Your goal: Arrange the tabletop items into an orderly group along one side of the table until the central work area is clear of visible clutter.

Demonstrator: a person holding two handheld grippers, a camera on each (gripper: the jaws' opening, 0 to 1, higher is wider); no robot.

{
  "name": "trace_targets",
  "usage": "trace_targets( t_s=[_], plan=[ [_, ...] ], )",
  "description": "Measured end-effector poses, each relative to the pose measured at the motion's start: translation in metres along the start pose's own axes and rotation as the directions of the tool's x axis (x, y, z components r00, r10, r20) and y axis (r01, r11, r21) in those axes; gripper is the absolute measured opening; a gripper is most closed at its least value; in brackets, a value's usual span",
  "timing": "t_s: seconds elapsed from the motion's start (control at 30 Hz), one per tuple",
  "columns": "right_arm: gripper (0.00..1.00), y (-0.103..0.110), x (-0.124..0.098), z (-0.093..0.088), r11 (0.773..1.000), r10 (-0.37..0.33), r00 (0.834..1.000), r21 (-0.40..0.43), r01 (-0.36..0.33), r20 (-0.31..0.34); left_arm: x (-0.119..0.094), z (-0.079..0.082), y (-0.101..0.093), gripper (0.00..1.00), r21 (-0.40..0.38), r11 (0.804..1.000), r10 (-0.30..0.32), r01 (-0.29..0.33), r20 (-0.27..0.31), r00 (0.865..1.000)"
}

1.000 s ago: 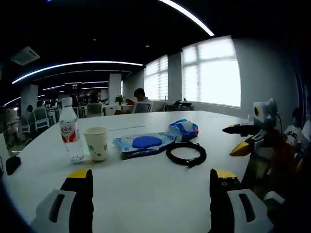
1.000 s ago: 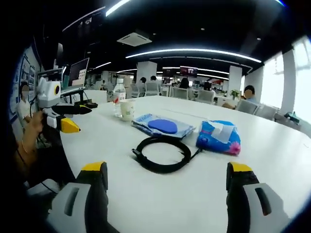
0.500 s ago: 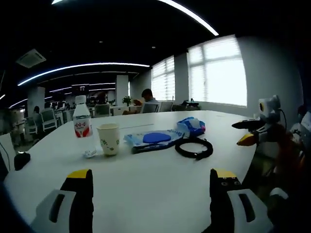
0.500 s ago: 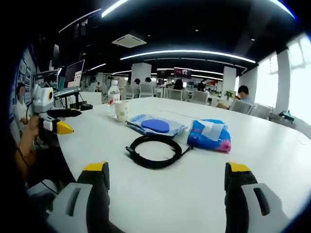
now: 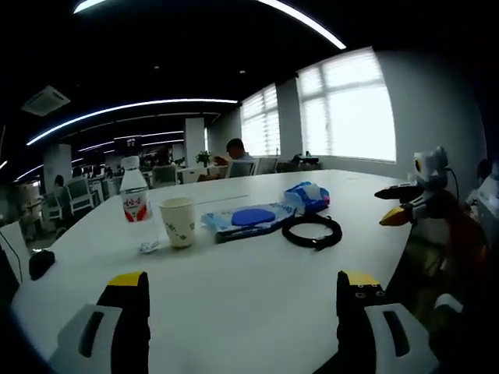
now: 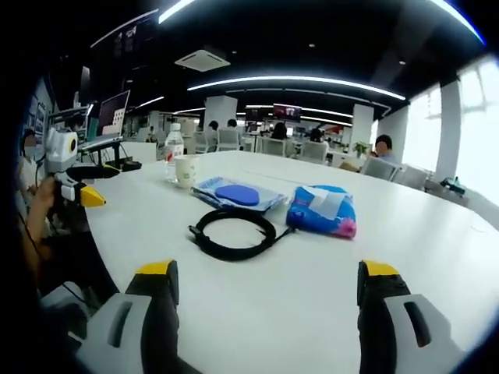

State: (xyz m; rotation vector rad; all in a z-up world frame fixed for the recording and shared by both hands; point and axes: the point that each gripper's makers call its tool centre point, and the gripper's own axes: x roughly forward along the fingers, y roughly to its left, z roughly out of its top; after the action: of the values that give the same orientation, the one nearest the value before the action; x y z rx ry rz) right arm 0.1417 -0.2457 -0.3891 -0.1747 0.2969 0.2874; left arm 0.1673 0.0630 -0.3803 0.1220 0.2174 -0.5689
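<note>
Right now both grippers are hovering above the near edge of the white tabletop [image 5: 234, 296], and nothing is being held. The left gripper [image 5: 242, 292] is showing its jaws spread wide and empty; the right gripper [image 6: 265, 280] is doing the same, jaws parted with only bare tabletop between them.

Out toward the middle, the clutter is sitting in a loose row: a water bottle [image 5: 134, 204] with a red label, a paper cup [image 5: 178, 222] just beside it, a flat blue packet [image 5: 249, 218], a coiled black cable [image 5: 312, 231] and a blue wet-wipes pack [image 5: 308, 195]. From the right gripper view the cable [image 6: 231, 231] is lying nearest, with the wipes pack [image 6: 321, 210] just beside it and the bottle [image 6: 172, 153] and cup [image 6: 185, 171] farther off. A small dark object [image 5: 40, 263] is resting near the tabletop's left edge.

By the look of it, this is the approach stage, with no item picked yet. The next move is probably calling for one gripper to reach forward, close on a nearby item such as the cable or wipes pack, and carry it toward one edge.
</note>
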Motion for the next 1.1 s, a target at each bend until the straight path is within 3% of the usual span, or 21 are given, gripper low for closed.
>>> trace_targets(
  t_s=[0.2, 0.33, 0.5, 0.9, 1.1],
  plan=[
    [0.90, -0.002, 0.002, -0.009, 0.999, -0.002, 1.000, 0.035, 0.002, -0.018, 0.005, -0.001, 0.005, 1.00, -0.020, 1.000, 0.004, -0.004, 0.013, 1.000],
    [0.89, -0.002, 0.002, -0.008, 0.999, -0.031, 0.999, -0.007, 0.031, -0.037, 0.002, -0.001, 0.001, 1.00, -0.025, 1.000, -0.011, 0.011, 0.028, 1.000],
    [0.89, 0.005, 0.000, 0.002, 0.999, 0.024, 1.000, 0.032, -0.025, 0.017, 0.000, -0.003, 0.000, 1.00, -0.021, 1.000, -0.002, 0.002, 0.012, 1.000],
    [0.87, -0.001, -0.003, 0.005, 1.000, -0.006, 1.000, 0.022, 0.006, 0.024, 0.002, 0.002, -0.001, 1.00, -0.018, 1.000, -0.001, 0.001, 0.022, 1.000],
    [0.87, -0.002, -0.002, 0.001, 1.000, -0.015, 1.000, 0.010, 0.015, 0.005, 0.003, -0.004, 0.000, 1.00, -0.017, 1.000, -0.002, 0.002, 0.002, 1.000]
  ],
)
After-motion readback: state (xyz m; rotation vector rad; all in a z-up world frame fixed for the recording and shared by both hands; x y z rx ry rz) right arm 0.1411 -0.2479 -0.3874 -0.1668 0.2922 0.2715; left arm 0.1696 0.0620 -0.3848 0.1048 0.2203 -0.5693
